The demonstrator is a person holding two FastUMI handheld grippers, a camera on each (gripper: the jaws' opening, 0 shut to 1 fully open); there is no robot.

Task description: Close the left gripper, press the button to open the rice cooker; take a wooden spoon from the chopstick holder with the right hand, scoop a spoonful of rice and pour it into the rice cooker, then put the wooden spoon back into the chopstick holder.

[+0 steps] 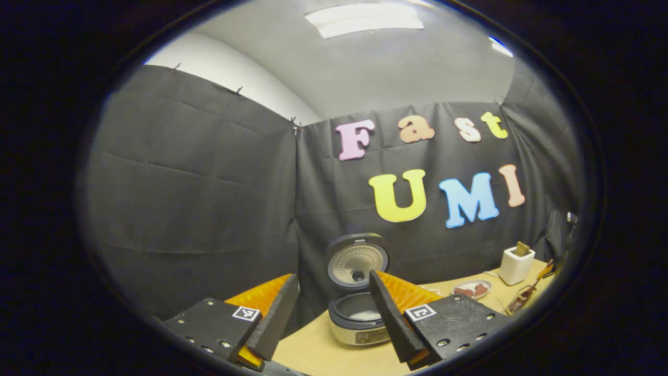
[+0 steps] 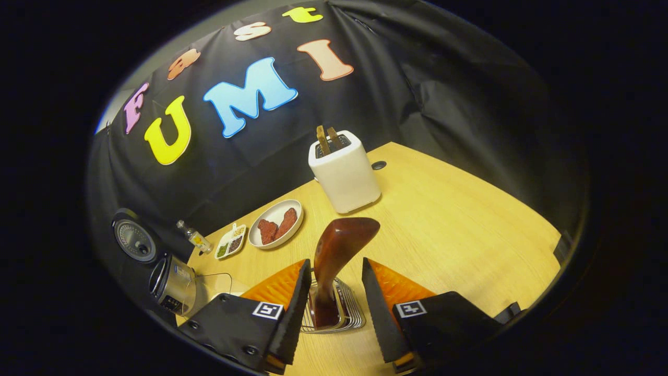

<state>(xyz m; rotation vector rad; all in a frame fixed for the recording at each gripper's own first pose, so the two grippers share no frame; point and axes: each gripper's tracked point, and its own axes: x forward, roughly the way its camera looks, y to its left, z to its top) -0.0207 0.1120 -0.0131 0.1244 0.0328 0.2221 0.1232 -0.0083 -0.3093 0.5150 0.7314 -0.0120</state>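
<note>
Wooden spoon [image 2: 339, 256] in chopstick holder [image 2: 347, 313]

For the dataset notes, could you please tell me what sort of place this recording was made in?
It looks like a staged kitchen counter inside a recording booth: a wooden table hemmed in by black cloth walls, set with an open rice cooker, a white toaster and a plate of food.

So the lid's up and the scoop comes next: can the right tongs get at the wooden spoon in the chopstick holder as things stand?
Probably yes: the right tongs stand open on either side of the wooden spoon in the chopstick holder, nothing between.
</note>
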